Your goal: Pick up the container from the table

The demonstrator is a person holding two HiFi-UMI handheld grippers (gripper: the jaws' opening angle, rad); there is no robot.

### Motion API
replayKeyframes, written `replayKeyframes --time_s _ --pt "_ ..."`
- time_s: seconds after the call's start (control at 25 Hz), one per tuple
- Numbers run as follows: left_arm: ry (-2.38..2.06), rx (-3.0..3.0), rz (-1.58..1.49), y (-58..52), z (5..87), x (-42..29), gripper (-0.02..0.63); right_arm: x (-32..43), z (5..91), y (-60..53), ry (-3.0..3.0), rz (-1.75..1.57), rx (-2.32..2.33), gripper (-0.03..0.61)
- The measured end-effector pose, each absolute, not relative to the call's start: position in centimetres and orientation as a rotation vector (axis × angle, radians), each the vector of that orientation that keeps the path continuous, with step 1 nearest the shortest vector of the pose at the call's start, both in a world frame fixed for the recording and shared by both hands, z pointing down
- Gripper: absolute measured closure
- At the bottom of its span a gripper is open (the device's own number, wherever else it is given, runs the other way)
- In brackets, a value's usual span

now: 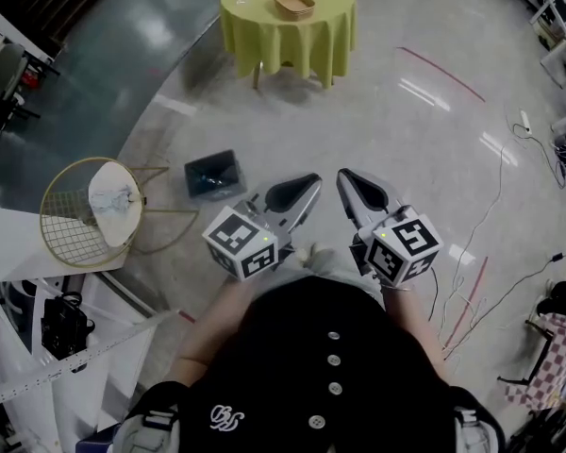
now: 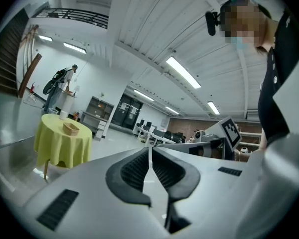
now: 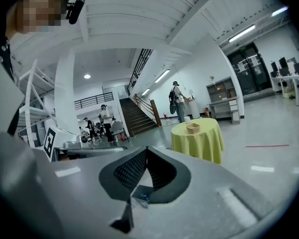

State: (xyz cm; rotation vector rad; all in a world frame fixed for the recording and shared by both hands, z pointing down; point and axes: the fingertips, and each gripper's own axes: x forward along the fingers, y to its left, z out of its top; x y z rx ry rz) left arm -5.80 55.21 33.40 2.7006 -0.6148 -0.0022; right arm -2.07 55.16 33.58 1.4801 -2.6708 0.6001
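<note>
I hold my left gripper (image 1: 307,185) and right gripper (image 1: 347,179) clenched and empty, because the container (image 1: 294,4) sits near the middle of the table (image 1: 264,45), well out of reach.

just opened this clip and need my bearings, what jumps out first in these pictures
The round table under a bright yellow cloth stands far off across the shiny floor, with a shallow tan container on top. Close in front of the person, the left gripper and right gripper are side by side, both shut and empty. A gold wire basket sits at the left of the head view.
</note>
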Motion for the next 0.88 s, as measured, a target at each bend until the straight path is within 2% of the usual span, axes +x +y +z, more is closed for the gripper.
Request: replayKeyframes --time_s 0.2,0.44,0.88 --pt "-0.561 2.724 0.027 55.1 34.2 -6.4 0.584 -2.4 35.2 55.5 -2.630 0.678 1.544 0.575" --pt "-0.561 2.663 -0.083 53.2 33.7 -6.6 0.584 -1.8 35.6 54.0 -2.580 0.672 1.602 0.575" --pt "-0.605 2.613 -0.076 41.9 35.5 -2.6 0.584 1.9 37.3 41.7 -2.618 0.712 1.547 0.575"
